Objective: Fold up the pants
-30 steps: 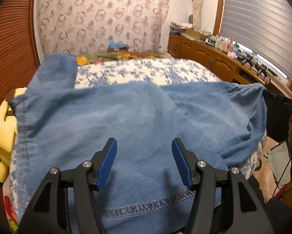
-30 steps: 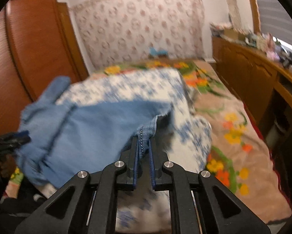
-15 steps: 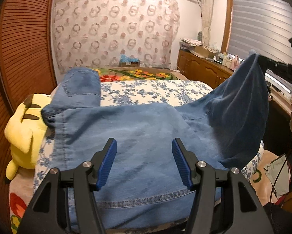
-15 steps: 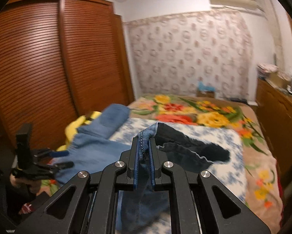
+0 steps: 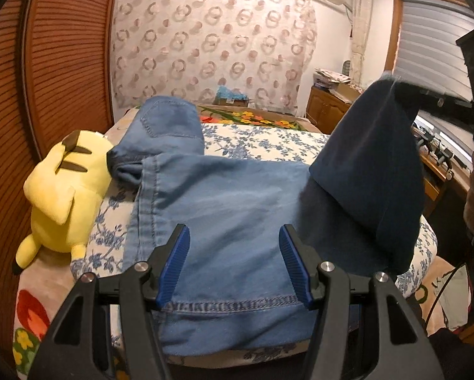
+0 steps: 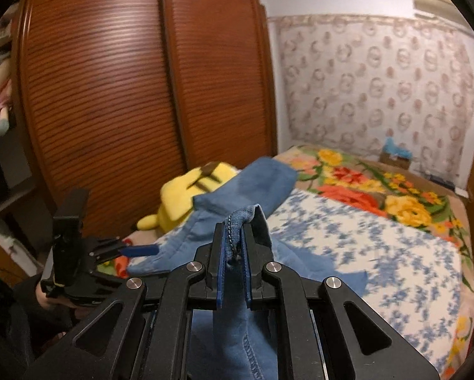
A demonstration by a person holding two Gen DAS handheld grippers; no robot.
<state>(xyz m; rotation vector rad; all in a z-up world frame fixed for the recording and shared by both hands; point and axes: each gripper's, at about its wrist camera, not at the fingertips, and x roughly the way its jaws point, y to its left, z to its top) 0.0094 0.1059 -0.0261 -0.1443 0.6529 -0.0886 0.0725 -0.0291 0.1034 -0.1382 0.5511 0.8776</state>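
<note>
The work surface is a bed (image 5: 268, 142) covered by a white spread with blue flowers, laid over a blanket (image 6: 363, 183) printed with large orange and yellow blooms that shows at the far end and along the near left edge. A slatted wooden wardrobe (image 6: 126, 95) runs along the bed's left side, a curtain (image 5: 211, 47) with a ring pattern hangs behind the far end, and a low wooden cabinet (image 5: 325, 107) under a window blind (image 5: 433, 44) lines the right side.

There is one pair of blue denim pants (image 5: 230, 221), one yellow plush toy (image 5: 66, 196), and two hand-held grippers.

The pants lie across the near part of the bed, with a hem seam running along the near edge and one end bunched up at the far left beside the plush toy, which lies against the bed's left edge next to the wardrobe. The right portion of the pants is lifted off the bed and hangs as a dark fold.

The left gripper (image 5: 233, 266) hovers over the near edge of the bed with its blue-padded fingers spread wide, the denim lying beneath the gap and nothing pinched between them. The right gripper (image 6: 235, 266) is clamped tight on a stitched edge of the pants, and the cloth stands up above the pads and drapes down below them. In the left wrist view this gripper (image 5: 407, 95) appears at the upper right, holding the raised fold above the bed's right side.
</note>
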